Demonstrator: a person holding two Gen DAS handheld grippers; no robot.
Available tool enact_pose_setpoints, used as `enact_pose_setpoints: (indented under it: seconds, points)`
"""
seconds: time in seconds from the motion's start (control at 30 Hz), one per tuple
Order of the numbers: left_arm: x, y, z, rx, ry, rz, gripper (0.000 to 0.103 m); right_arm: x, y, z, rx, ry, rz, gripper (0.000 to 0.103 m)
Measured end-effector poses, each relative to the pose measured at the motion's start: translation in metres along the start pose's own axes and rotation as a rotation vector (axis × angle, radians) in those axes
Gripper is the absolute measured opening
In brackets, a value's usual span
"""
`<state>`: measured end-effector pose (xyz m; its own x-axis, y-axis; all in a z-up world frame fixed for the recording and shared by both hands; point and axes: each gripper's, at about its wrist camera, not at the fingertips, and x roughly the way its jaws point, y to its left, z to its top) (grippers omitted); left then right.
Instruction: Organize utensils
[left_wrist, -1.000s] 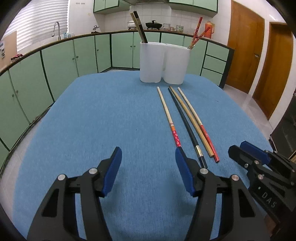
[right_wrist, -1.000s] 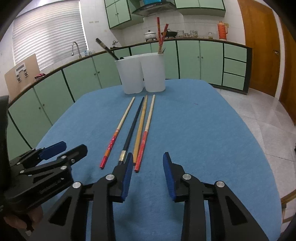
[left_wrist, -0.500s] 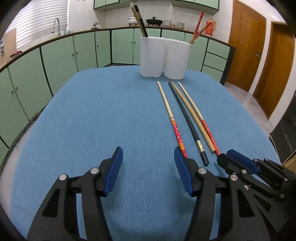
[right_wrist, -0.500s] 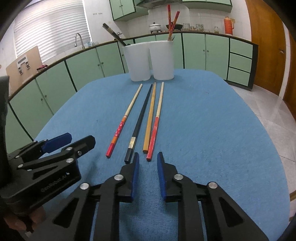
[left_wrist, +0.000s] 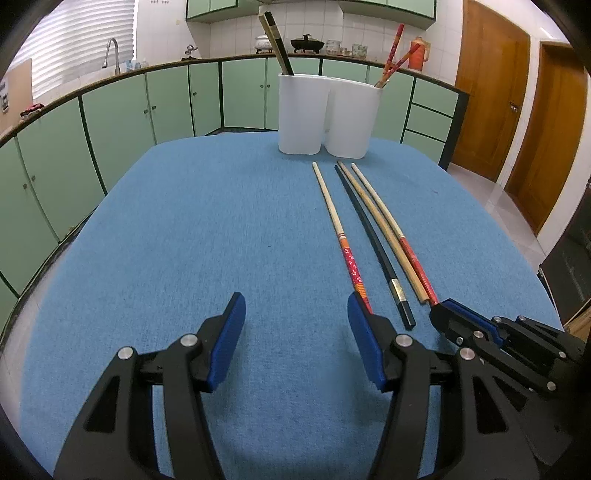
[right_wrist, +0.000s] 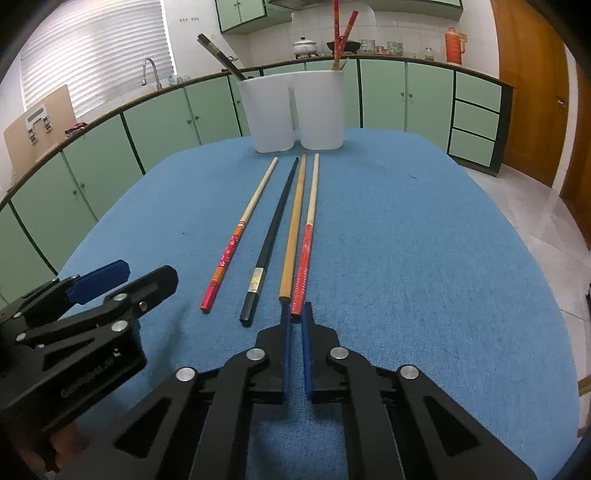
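Several chopsticks lie side by side on the blue tablecloth (right_wrist: 424, 258): a pale one with a red patterned end (right_wrist: 240, 236), a black one (right_wrist: 273, 236), a plain wooden one (right_wrist: 293, 229) and a pale one with a red handle (right_wrist: 306, 236). A white double holder (right_wrist: 291, 110) at the far edge holds dark chopsticks (left_wrist: 275, 44) in its left cup and red ones (left_wrist: 393, 55) in its right cup. My right gripper (right_wrist: 294, 314) is nearly shut, its tips at the near end of the red-handled chopstick, gripping nothing. My left gripper (left_wrist: 295, 317) is open and empty, left of the chopsticks.
Green cabinets with a worktop and sink (left_wrist: 110, 55) ring the table. Wooden doors (left_wrist: 517, 110) stand at the right. The table's right edge drops to a tiled floor (right_wrist: 546, 221).
My right gripper's jaws have narrowed from wide open to almost shut, and it has moved forward to the near ends of the chopsticks. My left gripper has stayed open.
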<state>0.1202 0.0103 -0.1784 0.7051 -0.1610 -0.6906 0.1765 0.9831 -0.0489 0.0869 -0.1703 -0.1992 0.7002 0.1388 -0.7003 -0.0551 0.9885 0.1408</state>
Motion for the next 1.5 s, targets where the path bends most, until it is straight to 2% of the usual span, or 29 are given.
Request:
enact_pose_setpoints:
  seconds: [0.33,0.67,0.87,0.93,1.0,1.03,1.23,1.5]
  points:
    - [-0.003,-0.01,-0.001,0.009,-0.006,-0.028,0.056,-0.004,-0.017,0.001,0.064,-0.023,-0.053,0.005]
    - [0.009,-0.026,-0.005,0.03,0.044,-0.049,0.056,-0.006,-0.036,0.0,0.112,-0.027,-0.062,0.005]
    - [0.016,-0.031,-0.005,0.032,0.07,-0.041,0.041,-0.008,-0.037,-0.001,0.114,-0.034,-0.044,0.005]
    - [0.017,-0.031,-0.005,0.029,0.072,-0.042,0.032,-0.009,-0.037,-0.002,0.116,-0.034,-0.041,0.005]
    - [0.018,-0.03,-0.005,0.023,0.075,-0.052,0.011,-0.01,-0.036,-0.002,0.115,-0.036,-0.038,0.005]
    - [0.018,-0.03,-0.004,0.02,0.076,-0.057,0.007,-0.011,-0.036,-0.002,0.114,-0.037,-0.036,0.005]
    - [0.013,-0.026,-0.003,0.0,0.063,-0.064,0.005,-0.016,-0.033,-0.001,0.096,-0.055,-0.034,0.005]
    - [-0.014,-0.032,0.005,0.047,-0.038,-0.022,0.005,-0.034,-0.028,0.003,0.038,-0.104,-0.062,0.005]
